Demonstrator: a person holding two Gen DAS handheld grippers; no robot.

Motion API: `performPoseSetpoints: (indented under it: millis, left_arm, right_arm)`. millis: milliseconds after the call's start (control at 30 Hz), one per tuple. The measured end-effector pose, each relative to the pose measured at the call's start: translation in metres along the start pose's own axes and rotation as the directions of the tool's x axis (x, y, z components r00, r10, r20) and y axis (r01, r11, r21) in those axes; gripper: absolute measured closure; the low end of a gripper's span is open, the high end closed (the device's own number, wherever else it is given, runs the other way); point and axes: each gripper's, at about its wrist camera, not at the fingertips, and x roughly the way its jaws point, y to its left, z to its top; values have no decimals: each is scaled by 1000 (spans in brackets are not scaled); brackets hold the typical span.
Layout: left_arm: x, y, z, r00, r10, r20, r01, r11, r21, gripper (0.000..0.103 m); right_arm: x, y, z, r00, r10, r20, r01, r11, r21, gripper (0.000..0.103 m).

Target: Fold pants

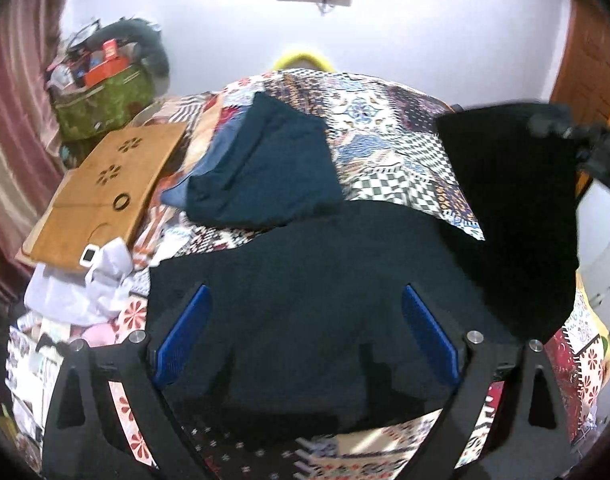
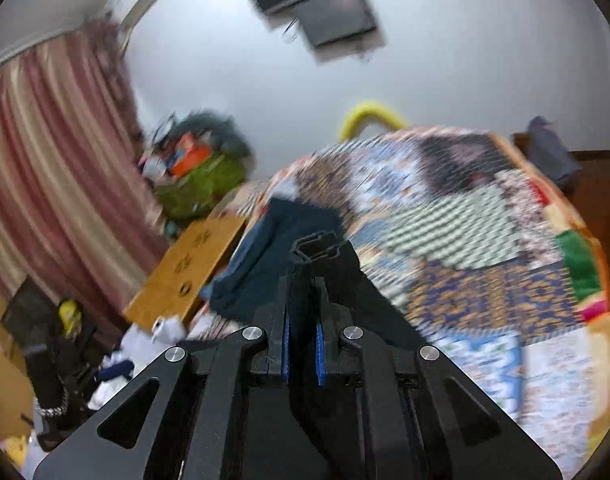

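The left gripper [image 1: 305, 332] stands wide open, its blue pads [image 1: 183, 336] spread apart above the black pants [image 1: 305, 280], which lie flat on the patchwork bedspread [image 1: 385, 140] directly beneath and between the fingers. One end of the pants rises off the bed to the right, held up by the right gripper [image 1: 577, 136]. In the right wrist view that gripper [image 2: 303, 316] is clamped on a fold of the pants [image 2: 345, 280], the cloth pinched between its pads. Farther on, a folded dark teal garment [image 1: 265, 168] lies on the bedspread, beside a wooden lap desk [image 1: 105, 184]. No readable writing shows anywhere.
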Motion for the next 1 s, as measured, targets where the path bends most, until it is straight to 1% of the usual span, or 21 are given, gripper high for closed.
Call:
performPoseSetpoints:
  millis: [100,133,200,333,400,467,533,567,600,667,733,800,867,933,1000]
  left_arm:
    - [0,16,-8,1000,9,-14,-9,999,-31,7]
    - [0,19,-10,1000,12,-18,-12,999,-35,7]
    - [0,27,-15,1000,17,-25,-18,999,-44,7]
    - [2,36,-23,999,20,-42,-23,998,-65,7]
    - [5,37,-24,998,15,-54,-19,997,-73,7]
    - [8,37,-24,998,12,-63,-17,997,-75,7]
    - [9,35,-24,998,10,-67,-14,998,-68,7]
    - [8,32,-23,998,9,-66,-13,998,-61,7]
    - [7,30,-22,998,8,-64,-12,998,-55,7]
    - [5,24,-19,998,6,-59,-8,999,-38,7]
    - [3,17,-14,999,1,-50,-2,1000,-19,7]
    - [1,7,-7,999,-5,-38,5,1000,7,7]
    - [-1,-2,0,999,-16,-27,16,999,28,7]
    - [-1,-13,9,999,-34,-18,35,998,49,7]
    - [2,-27,21,998,-57,-11,57,996,71,7]
  right_arm:
    - [29,21,-30,994,25,-111,-30,998,-52,95]
    - [35,26,-37,990,27,-136,-36,998,-61,95]
    - [49,36,-62,977,30,-212,-50,995,-92,95]
    - [67,44,-99,949,12,-315,-60,988,-140,93]
    - [67,46,-102,942,13,-336,-66,987,-147,87]
    - [62,46,-99,940,12,-340,-68,986,-155,87]
    - [59,44,-97,925,27,-379,-92,984,-154,84]
    - [56,43,-97,919,42,-393,-109,983,-148,79]
    - [53,44,-98,916,53,-399,-119,982,-145,74]
    - [45,43,-97,911,66,-408,-137,980,-146,67]
    - [34,40,-92,916,68,-395,-141,977,-158,63]
    - [22,32,-84,930,65,-362,-133,977,-166,59]
    - [11,22,-74,942,61,-329,-120,979,-162,58]
    - [1,12,-64,958,36,-284,-88,981,-172,57]
    - [-5,0,-53,972,-7,-235,-40,980,-195,54]
